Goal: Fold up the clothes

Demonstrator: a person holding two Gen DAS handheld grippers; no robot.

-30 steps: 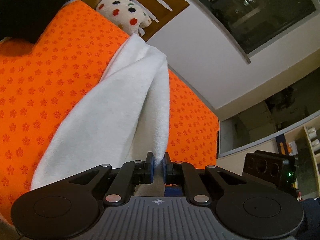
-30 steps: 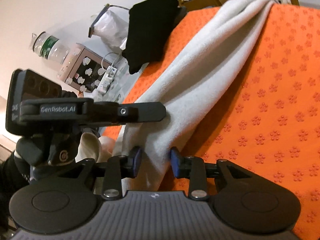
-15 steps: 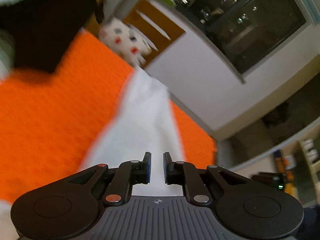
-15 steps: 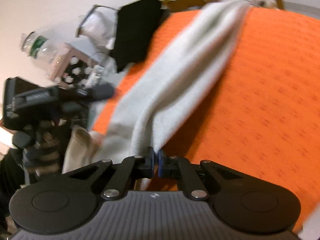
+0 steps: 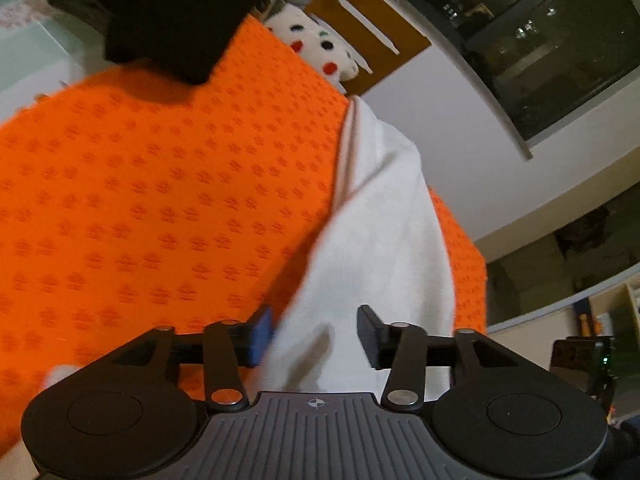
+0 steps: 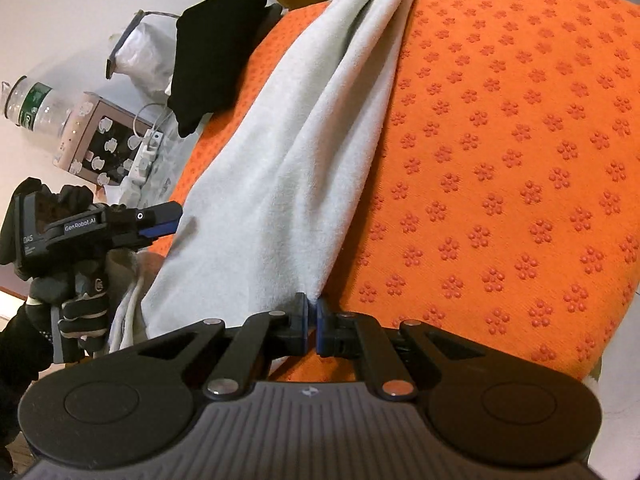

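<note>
My landmark is the orange mat (image 6: 500, 168), the flower-embossed cover spread over the work surface. The white cloth (image 6: 288, 160) lies on it as a long bunched strip, running from the mat's far edge down to its near edge, closer to the mat's left side as the right wrist camera sees it.

My right gripper (image 6: 311, 322) sits at the near edge of the mat with its jaws pinched together on the lower corner of the white cloth (image 5: 380, 248); the fabric fans up from between the blue pads. 1 second ago those jaws stood apart on either side of the cloth, so the grip is new.

My left gripper (image 5: 316, 334) has changed the other way. 1 second ago it was nearly closed on the fabric; now its jaws are opening, about half spread, with the cloth lying between them but neither pad pressing on it. From the right wrist view, the left gripper (image 6: 160, 222) sits off the mat's left edge, just beside the cloth, carried by a gloved hand (image 6: 76, 296).

A black garment (image 6: 212, 56) overhangs the mat's far left corner, and a spotted plush toy (image 5: 320, 48) sits just past the far edge. In the left view the black garment now looms larger.
</note>
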